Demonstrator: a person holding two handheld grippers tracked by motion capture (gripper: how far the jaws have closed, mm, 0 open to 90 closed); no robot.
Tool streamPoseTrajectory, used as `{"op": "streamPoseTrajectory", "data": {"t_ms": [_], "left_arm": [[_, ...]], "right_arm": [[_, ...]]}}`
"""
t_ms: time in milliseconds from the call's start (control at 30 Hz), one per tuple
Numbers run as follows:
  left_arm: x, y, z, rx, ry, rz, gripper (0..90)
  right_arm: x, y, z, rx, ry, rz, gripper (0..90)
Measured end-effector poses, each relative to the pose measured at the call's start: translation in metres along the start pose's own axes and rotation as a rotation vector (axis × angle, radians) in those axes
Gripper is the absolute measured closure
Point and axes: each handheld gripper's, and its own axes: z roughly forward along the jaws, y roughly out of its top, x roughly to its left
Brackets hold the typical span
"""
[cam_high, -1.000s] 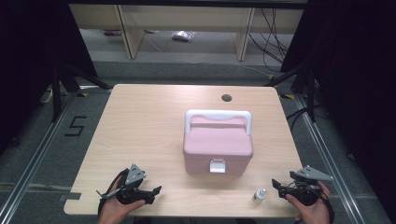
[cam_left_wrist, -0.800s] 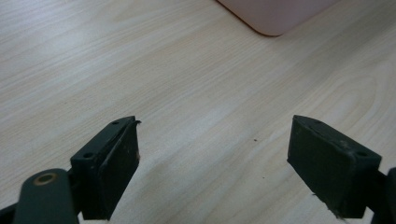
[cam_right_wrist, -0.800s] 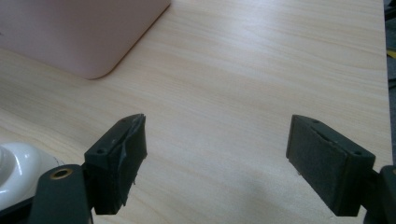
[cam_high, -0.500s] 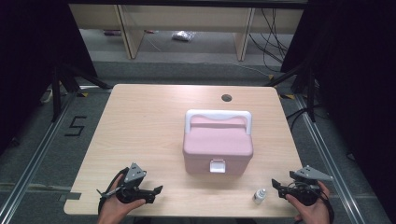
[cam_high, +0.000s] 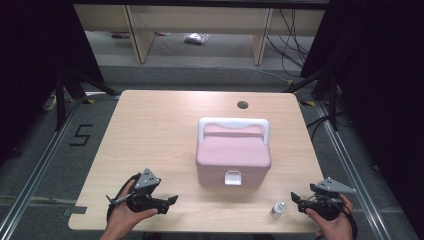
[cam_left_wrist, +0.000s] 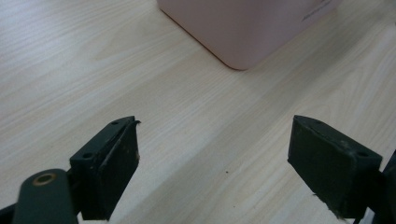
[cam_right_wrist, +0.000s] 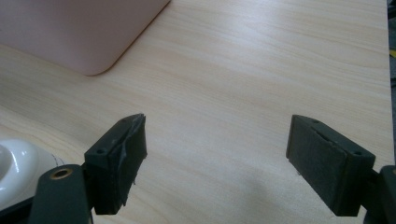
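A pink box (cam_high: 233, 156) with a white handle and a white front latch stands shut in the middle of the wooden table (cam_high: 160, 130). A small white bottle (cam_high: 277, 209) stands near the front edge, right of the box. My left gripper (cam_high: 171, 201) rests low at the front left, open, pointing toward the box; the box's lower corner (cam_left_wrist: 243, 32) lies ahead of its empty jaws. My right gripper (cam_high: 295, 198) sits open at the front right, just right of the bottle, whose white cap (cam_right_wrist: 18, 170) lies beside its left jaw. Box corner (cam_right_wrist: 79, 32) ahead.
A round cable hole (cam_high: 243, 105) sits near the table's far edge. Beyond the table are shelving legs and cables on the floor. Bare tabletop lies left of and behind the box.
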Motion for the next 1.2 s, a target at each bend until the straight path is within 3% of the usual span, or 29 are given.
{"op": "streamPoseTrajectory", "data": {"t_ms": [100,133,233,300,367,867,900,933,967,1000,1067,1133,1167,1200], "left_arm": [[0.001,0.006,0.0,0.005,0.005,0.009,15.7],[0.002,0.008,0.0,0.007,0.002,0.019,15.7],[0.004,0.013,0.0,0.009,-0.008,0.015,15.7],[0.005,0.017,0.0,0.003,-0.002,0.007,15.7],[0.008,0.023,-0.003,0.004,0.0,0.018,15.7],[0.009,0.045,-0.004,-0.002,-0.024,0.044,15.8],[0.009,0.047,-0.004,-0.001,-0.023,0.049,15.9],[0.009,0.048,-0.004,-0.005,-0.023,0.051,15.9],[0.009,0.05,-0.004,-0.005,-0.027,0.047,15.9],[0.009,0.05,-0.004,-0.005,-0.027,0.047,15.9],[0.009,0.052,-0.004,-0.008,-0.02,0.051,15.9],[0.009,0.055,-0.004,-0.01,-0.026,0.052,15.9],[0.009,0.056,-0.004,-0.01,-0.026,0.058,15.9],[0.009,0.057,-0.003,-0.015,-0.028,0.053,16.0]], "right_arm": [[0.0,0.0,0.0,-0.003,0.0,-0.011,21.2],[-0.002,0.0,0.001,-0.011,-0.001,-0.037,21.2],[0.0,0.0,0.0,0.005,0.007,-0.005,21.2],[-0.001,-0.001,0.001,-0.001,0.0,-0.026,21.2],[0.0,0.0,0.001,0.002,0.008,-0.001,21.2],[-0.001,0.0,0.001,0.003,0.0,-0.013,21.2],[0.002,-0.001,0.001,0.008,0.008,0.021,21.2],[-0.001,-0.001,0.001,0.003,0.0,-0.013,21.2],[-0.001,0.0,0.0,0.009,0.003,-0.016,21.2],[0.002,-0.001,0.0,0.017,0.011,0.019,21.2],[0.002,-0.001,0.001,0.009,0.01,0.019,21.2],[0.001,-0.001,0.001,0.006,0.01,0.011,21.2],[-0.001,-0.001,0.001,0.004,0.003,-0.016,21.2],[0.002,-0.001,0.001,0.009,0.012,0.019,21.2]]}}
